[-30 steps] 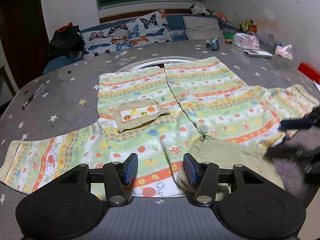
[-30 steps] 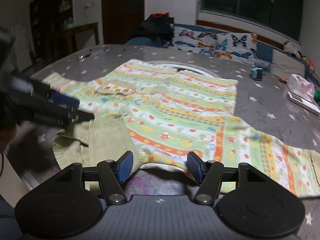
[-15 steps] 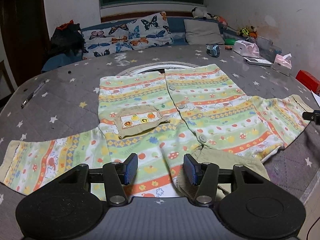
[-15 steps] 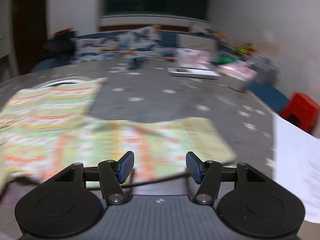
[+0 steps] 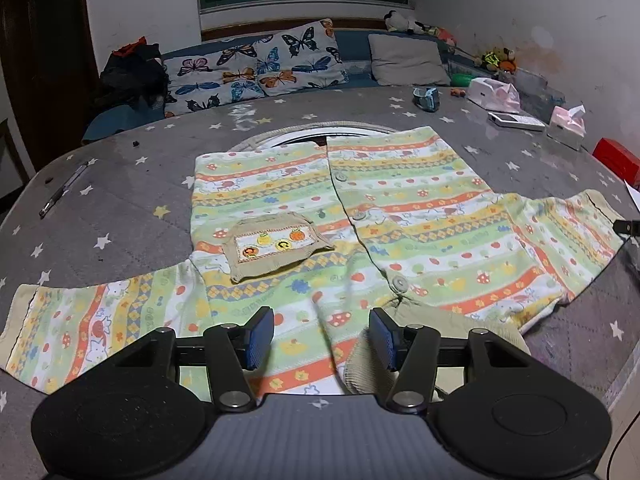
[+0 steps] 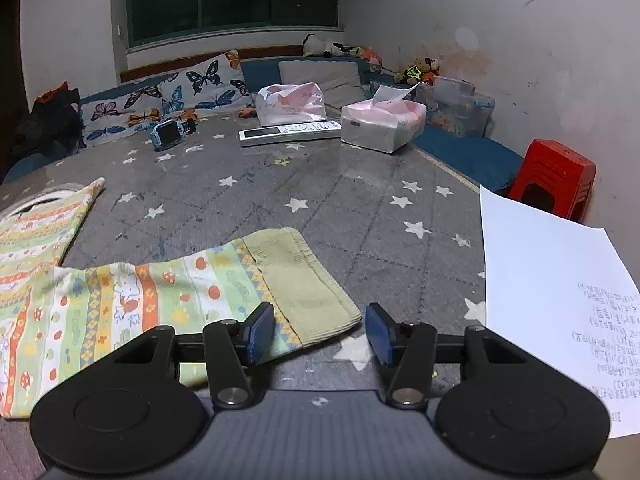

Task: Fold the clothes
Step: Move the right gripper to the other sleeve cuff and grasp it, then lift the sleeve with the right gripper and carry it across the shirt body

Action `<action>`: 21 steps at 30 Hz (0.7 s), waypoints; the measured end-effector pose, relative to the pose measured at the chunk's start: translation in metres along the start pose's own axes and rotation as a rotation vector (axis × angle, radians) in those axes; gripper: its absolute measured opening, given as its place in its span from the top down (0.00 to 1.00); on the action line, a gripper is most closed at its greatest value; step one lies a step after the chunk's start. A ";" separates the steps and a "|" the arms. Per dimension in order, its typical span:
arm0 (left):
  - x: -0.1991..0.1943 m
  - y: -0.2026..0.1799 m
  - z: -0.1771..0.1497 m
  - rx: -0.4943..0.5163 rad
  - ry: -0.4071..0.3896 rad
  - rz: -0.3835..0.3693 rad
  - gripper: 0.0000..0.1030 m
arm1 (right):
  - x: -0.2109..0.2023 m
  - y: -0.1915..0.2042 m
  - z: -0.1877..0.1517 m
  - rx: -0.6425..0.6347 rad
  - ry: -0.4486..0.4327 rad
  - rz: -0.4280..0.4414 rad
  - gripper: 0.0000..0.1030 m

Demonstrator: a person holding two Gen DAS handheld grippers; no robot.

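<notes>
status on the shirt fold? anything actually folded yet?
Done: the striped shirt lies spread flat, both sleeves out; nothing is folded. In hand: nothing gripped. The right gripper, jaws just closing but empty, sits at the right sleeve cuff; the left gripper hangs open over the collar end. Left: both sleeves in, then the body fold.
</notes>
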State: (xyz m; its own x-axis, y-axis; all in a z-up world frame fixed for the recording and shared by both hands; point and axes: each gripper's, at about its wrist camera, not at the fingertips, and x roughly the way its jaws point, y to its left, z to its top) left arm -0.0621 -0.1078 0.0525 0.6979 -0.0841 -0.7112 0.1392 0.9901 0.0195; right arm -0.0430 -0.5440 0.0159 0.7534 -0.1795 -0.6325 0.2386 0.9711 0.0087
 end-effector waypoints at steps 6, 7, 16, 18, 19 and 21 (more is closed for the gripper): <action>-0.001 0.001 0.000 -0.003 -0.001 0.006 0.44 | 0.000 0.000 0.001 0.011 0.001 0.011 0.60; -0.001 0.001 0.000 -0.002 0.000 0.005 0.44 | 0.000 0.000 0.002 0.011 0.001 0.015 0.64; 0.000 0.002 -0.001 -0.008 0.005 0.011 0.44 | -0.002 0.008 0.004 0.035 -0.007 0.072 0.92; 0.000 0.003 -0.002 -0.011 0.007 0.013 0.44 | -0.005 0.009 0.006 0.053 -0.019 0.086 0.92; 0.000 0.003 -0.002 -0.013 0.007 0.013 0.44 | -0.008 0.010 0.008 0.059 -0.029 0.092 0.92; 0.000 0.004 -0.002 -0.017 0.008 0.012 0.43 | -0.014 0.013 0.011 0.059 -0.047 0.106 0.93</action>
State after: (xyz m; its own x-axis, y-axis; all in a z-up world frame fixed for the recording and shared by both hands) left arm -0.0625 -0.1037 0.0511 0.6941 -0.0710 -0.7163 0.1187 0.9928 0.0165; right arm -0.0434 -0.5308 0.0333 0.8041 -0.0846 -0.5885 0.1902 0.9744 0.1199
